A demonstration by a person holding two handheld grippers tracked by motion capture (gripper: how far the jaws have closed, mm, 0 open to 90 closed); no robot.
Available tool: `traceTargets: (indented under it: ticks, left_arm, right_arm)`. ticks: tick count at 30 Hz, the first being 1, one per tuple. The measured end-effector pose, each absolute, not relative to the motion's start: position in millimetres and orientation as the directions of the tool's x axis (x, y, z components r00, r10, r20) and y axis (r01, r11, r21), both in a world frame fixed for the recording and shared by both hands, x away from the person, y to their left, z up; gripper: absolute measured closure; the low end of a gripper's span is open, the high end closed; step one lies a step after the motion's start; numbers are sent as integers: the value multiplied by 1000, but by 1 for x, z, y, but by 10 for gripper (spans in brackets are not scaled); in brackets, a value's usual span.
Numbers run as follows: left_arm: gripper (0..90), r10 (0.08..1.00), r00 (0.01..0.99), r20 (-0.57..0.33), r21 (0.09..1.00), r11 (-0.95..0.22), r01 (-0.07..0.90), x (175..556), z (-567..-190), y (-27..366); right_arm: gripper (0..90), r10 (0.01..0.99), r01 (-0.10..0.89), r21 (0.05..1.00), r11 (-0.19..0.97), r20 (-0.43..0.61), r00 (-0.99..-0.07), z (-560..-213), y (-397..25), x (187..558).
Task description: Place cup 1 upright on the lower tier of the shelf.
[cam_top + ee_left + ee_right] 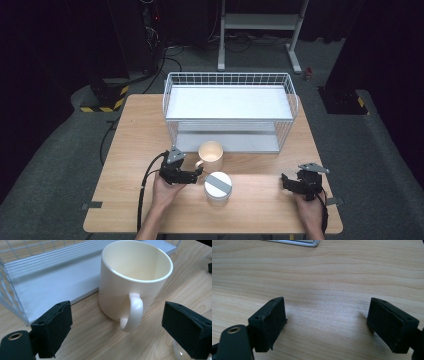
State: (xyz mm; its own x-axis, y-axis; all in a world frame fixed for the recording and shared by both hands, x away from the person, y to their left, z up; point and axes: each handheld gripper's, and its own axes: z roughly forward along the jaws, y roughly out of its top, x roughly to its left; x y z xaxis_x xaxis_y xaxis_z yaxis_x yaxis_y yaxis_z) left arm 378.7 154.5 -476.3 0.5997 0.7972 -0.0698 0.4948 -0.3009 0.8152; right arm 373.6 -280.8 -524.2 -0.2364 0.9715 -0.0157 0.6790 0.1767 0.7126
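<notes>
Notably, cream mug (pixel 130 277) stood upright at twelve o'clock of left gripper (pixel 125 327), handle (pixel 132 312) pointing between its spread jaws; right gripper (pixel 300 185), jaws likewise apart, sat well away at three o'clock.

- Wooden table (pixel 140 130), light grain, rectangular.
- White wire basket rack (pixel 229 111), standing at the far middle.
- Cream mug (pixel 210 152), upright, just before the rack.
- White lidded container (pixel 218 186), near the mug.

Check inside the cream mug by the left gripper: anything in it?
The cream mug stands upright, and the inner wall in sight is bare. Its near wall hides the bottom in the left gripper view, so the floor of the mug cannot be confirmed.
</notes>
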Motion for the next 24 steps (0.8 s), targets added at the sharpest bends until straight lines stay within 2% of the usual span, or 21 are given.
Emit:
traceTargets:
  ticks: [7, 12, 24]
  left_arm:
    - [85, 782, 619, -74, 820, -305, 483, 387, -476, 146]
    - [82, 767, 640, -40, 826, -335, 453, 394, -474, 137]
    - [63, 741, 670, -52, 821, -350, 451, 407, -477, 127]
  right_arm:
    - [151, 971, 679, 712, 178, -16, -238, -524, -281, 374]
    - [151, 971, 679, 712, 178, -16, -238, -524, -281, 374]
    - [151, 971, 679, 712, 179, -16, -240, -524, -281, 374]
